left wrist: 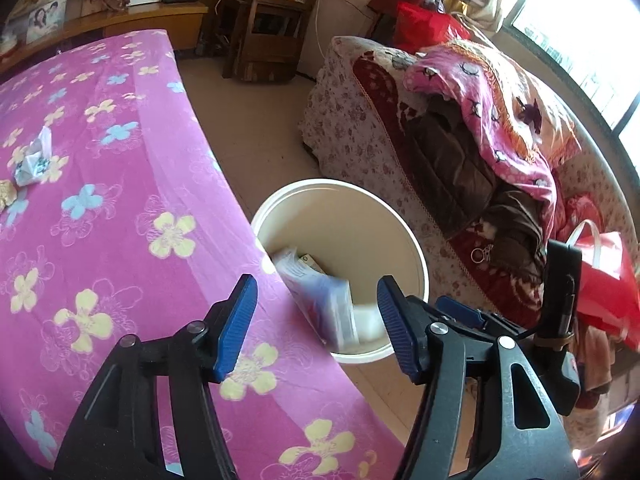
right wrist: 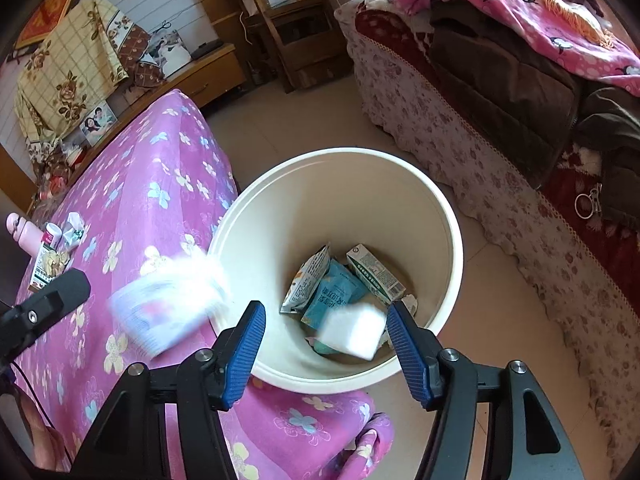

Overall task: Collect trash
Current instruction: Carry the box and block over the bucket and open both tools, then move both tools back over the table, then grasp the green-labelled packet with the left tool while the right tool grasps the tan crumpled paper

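A cream bucket (left wrist: 400, 232) (right wrist: 448, 216) stands on the floor against the pink flowered bed (left wrist: 100, 200) (right wrist: 160, 184). My left gripper (left wrist: 316, 284) is open above its rim, and a blurred blue-and-white packet (left wrist: 328, 308) hangs loose in the air between and beyond the fingers. That same packet (right wrist: 172, 308) shows blurred at the bucket's left rim in the right wrist view. My right gripper (right wrist: 326, 308) is open over the bucket, and a blurred white block (right wrist: 352, 330) is free below its fingers. Several packets (right wrist: 332, 296) and a carton (right wrist: 374, 276) lie in the bucket.
More litter lies on the bed: a crumpled packet (left wrist: 34, 160), a gold wrapper (left wrist: 6, 198), a small box (right wrist: 46, 264) and a pink bottle (right wrist: 24, 236). A floral sofa (left wrist: 360, 140) piled with blankets stands right of the bucket, with a red bag (left wrist: 604, 280) on it.
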{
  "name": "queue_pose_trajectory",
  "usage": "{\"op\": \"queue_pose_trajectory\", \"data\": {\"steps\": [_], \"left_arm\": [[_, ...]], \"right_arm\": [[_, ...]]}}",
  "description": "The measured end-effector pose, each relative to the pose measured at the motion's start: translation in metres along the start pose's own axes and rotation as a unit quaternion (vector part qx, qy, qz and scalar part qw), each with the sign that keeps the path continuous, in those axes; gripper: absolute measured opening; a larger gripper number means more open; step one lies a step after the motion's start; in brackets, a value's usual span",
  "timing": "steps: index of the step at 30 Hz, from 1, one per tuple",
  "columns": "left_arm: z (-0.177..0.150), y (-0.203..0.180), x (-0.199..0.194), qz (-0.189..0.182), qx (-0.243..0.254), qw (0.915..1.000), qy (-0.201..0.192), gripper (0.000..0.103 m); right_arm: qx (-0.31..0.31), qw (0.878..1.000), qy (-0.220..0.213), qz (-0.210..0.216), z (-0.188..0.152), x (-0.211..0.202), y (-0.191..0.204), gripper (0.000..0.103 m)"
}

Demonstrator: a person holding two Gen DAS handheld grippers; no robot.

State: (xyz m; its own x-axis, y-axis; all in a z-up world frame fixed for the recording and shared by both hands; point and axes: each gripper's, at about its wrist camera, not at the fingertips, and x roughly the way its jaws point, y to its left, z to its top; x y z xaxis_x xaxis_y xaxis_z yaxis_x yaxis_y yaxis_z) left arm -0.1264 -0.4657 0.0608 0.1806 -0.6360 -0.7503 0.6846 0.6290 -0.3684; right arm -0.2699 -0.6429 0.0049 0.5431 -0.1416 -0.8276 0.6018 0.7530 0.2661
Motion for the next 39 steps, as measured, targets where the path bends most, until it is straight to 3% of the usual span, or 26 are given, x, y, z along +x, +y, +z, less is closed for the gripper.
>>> {"op": "queue_pose_trajectory", "data": {"steps": [4,11,18,24,32,39], "left_arm": [[-0.003,0.007,-0.008,0.010,-0.005,0.9999,-0.004,0.061],[-0.013,0.025,-0.027,0.070,0.001,0.9975,-0.014,0.061],[-0.026,0.058,-0.050,0.100,-0.020,0.9946,-0.019,0.061],[-0.032,0.113,-0.077,0.136,-0.063,0.9883,-0.028,0.061],[-0.034,0.201,-0.123,0.186,-0.131,0.9725,-0.050,0.061],[-0.028,0.253,-0.130,0.193,-0.168,0.9653,-0.050,0.064]], "right_arm": [[-0.003,1.000,0.003,0.006,-0.002,-0.002,0.006,0.061],[-0.035,0.999,-0.002,0.015,-0.007,-0.012,0.033,0.061],[-0.060,0.997,-0.007,0.038,-0.014,-0.021,0.070,0.061],[-0.106,0.992,-0.006,0.064,-0.021,-0.025,0.120,0.061],[-0.150,0.980,0.017,0.128,-0.024,-0.003,0.196,0.061],[-0.178,0.972,0.027,0.153,-0.025,0.019,0.250,0.061]]}}
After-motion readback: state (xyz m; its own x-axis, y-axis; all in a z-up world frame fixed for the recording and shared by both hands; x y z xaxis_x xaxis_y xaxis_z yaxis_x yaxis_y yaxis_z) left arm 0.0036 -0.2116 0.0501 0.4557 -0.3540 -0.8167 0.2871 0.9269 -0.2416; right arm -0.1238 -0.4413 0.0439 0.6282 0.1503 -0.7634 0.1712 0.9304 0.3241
